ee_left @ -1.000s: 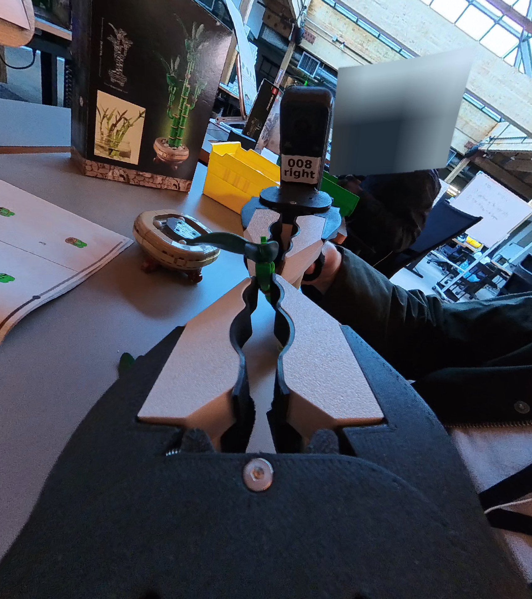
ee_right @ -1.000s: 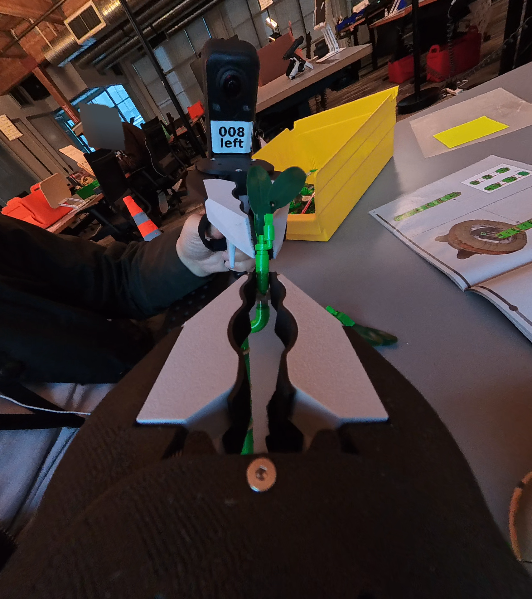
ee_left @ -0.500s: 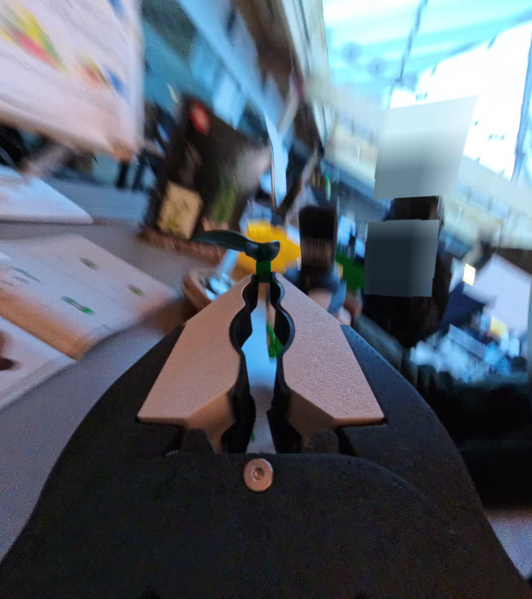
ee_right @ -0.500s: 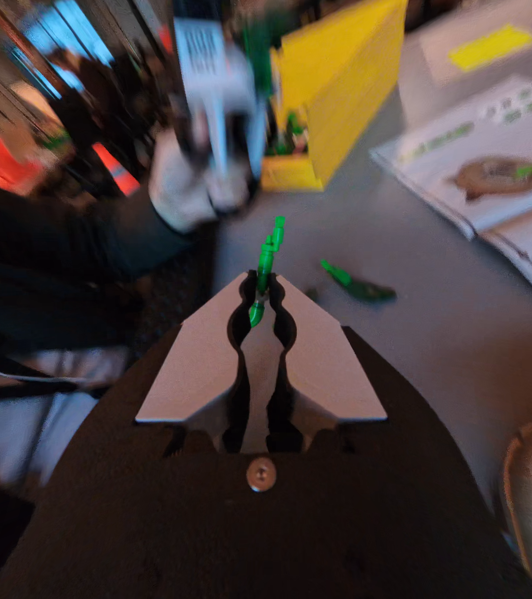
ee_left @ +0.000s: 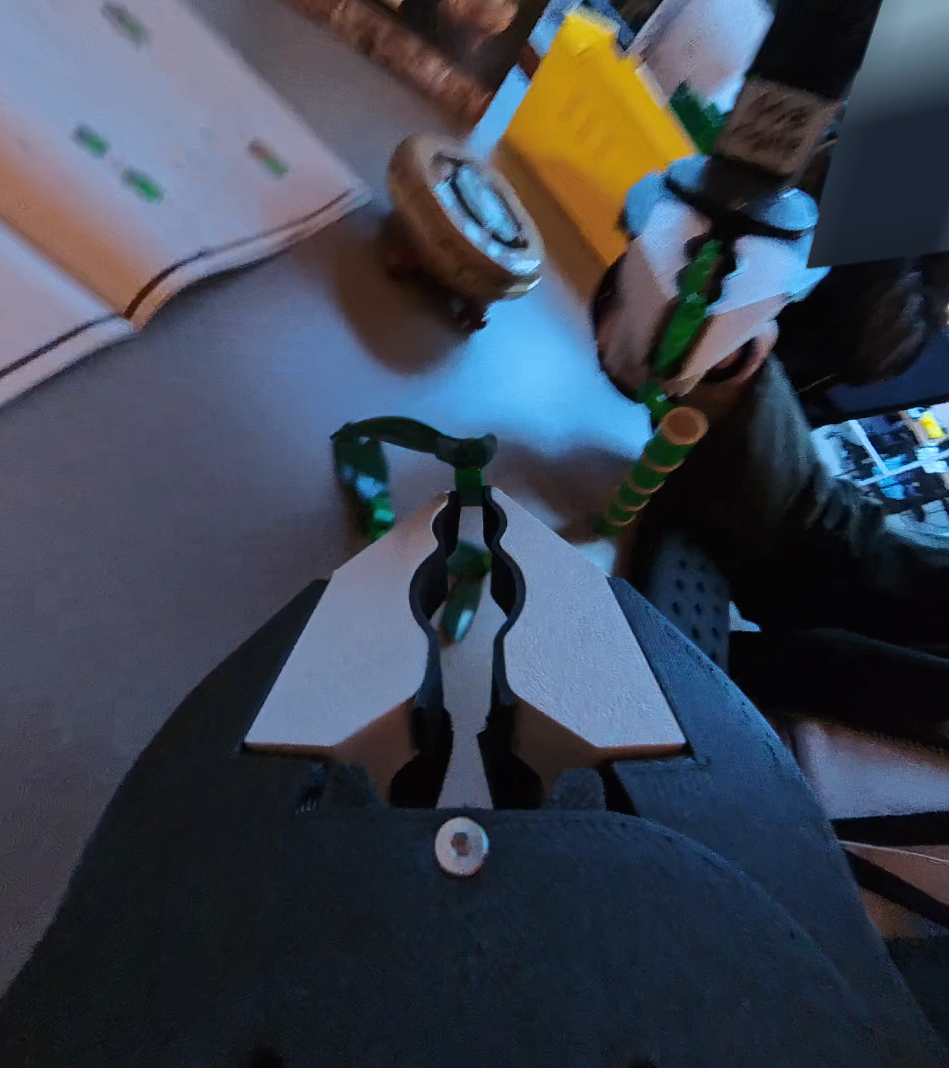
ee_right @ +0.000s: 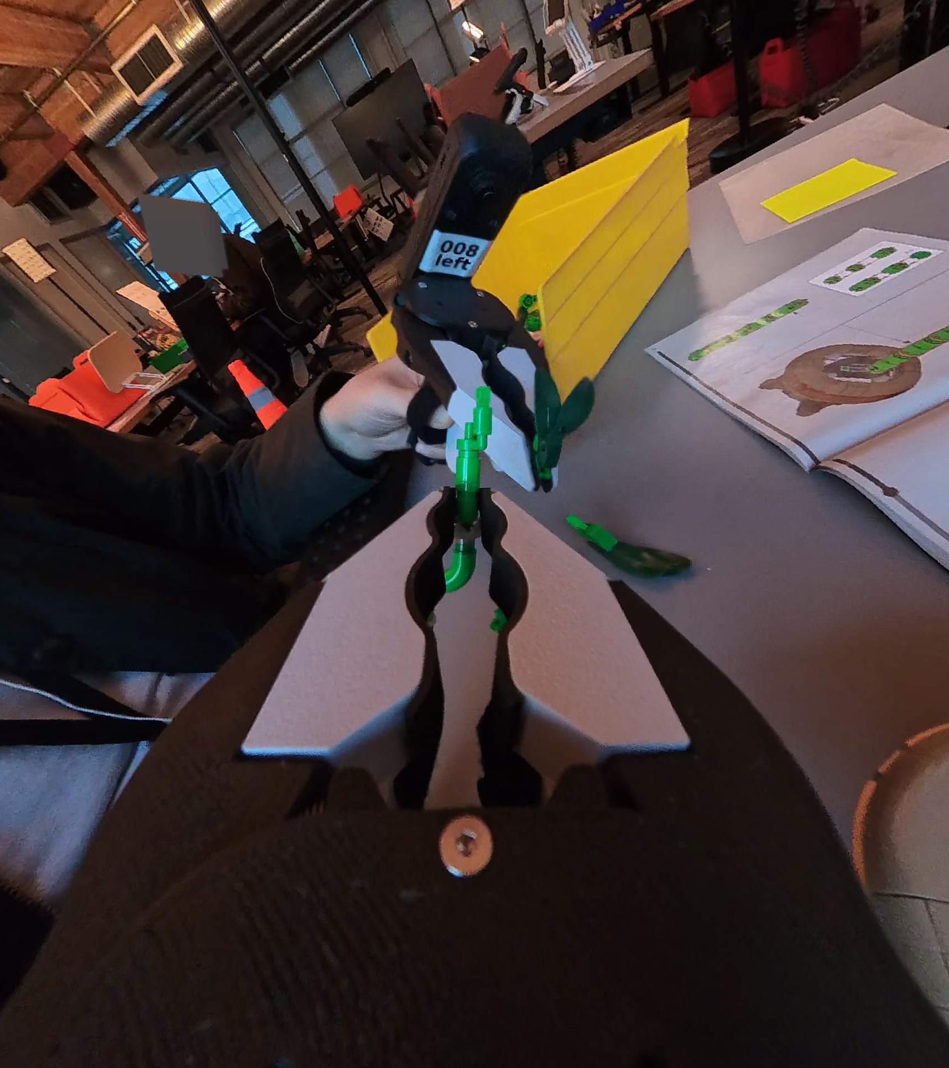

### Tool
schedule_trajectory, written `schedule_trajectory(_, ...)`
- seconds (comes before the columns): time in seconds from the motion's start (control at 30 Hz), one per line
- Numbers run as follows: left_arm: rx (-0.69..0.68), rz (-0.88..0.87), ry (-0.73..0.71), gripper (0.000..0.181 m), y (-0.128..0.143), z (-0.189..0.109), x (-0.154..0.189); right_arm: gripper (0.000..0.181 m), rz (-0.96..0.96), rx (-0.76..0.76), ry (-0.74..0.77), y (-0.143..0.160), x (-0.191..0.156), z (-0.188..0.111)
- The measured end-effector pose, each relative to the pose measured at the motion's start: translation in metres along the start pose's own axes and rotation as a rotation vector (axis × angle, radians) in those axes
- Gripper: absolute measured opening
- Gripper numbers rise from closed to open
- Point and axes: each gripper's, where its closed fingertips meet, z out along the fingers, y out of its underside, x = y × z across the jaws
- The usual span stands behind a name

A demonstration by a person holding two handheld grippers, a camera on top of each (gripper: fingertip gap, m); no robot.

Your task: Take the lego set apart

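A: Where's the lego?
B: It's split between two holds. The left gripper (ee_left: 469,498) has its fingers (ee_left: 564,636) pressed onto the small stub of a leaf pair (ee_left: 420,437). The right gripper (ee_right: 466,500) is pinching the thin top of the stalk (ee_right: 469,462).
A: Are they joined?
B: No. There's clear air between them in both views. My read is the leaf pair is off the stalk.
A: Why grip the ends?
B: Probably leverage. A tip pinch on the stub keeps the leaves clear of the fingers, so nothing bends. On the right, the segmented part of the stalk hangs out behind the fingers, free.
A: Why hold it low over the worktop (ee_left: 114,549)?
B: Looks like a drop spot. A loose leaf (ee_right: 634,557) already lies there, just under the left gripper. The left view is tilted down at it, but it's smeared, so I can't tell the gap.
A: And the bin (ee_right: 605,260)?
B: It's behind, well apart, with some green bits inside. The parts could go in there instead.
A: The rest?
B: The pot (ee_left: 460,231) stands alone near the bin with no stalk in it. The booklet (ee_right: 865,375) lies open beside it, out of the way.
A: Risk?
B: The stalk is held only by its thin end, so a hard twist could pop more joints than intended.
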Motion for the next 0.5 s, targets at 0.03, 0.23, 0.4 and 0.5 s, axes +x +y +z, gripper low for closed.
schedule_trajectory(0.03,-0.038,-0.023,-0.031,0.006,0.007,-0.001,-0.008,0.008,0.002,-0.008,0.005,0.002,0.002,0.000)
schedule_trajectory(0.23,-0.155,-0.061,-0.135,0.028,0.026,-0.001,-0.030,0.008,0.016,-0.062,0.053,0.013,0.016,0.000)
schedule_trajectory(0.4,-0.023,0.101,-0.274,0.044,-0.003,-0.013,-0.036,0.008,-0.022,-0.041,0.059,0.009,0.016,-0.003)
schedule_trajectory(0.5,0.139,0.240,-0.116,0.043,-0.029,-0.016,0.008,0.008,-0.102,0.002,0.064,-0.001,0.010,-0.003)
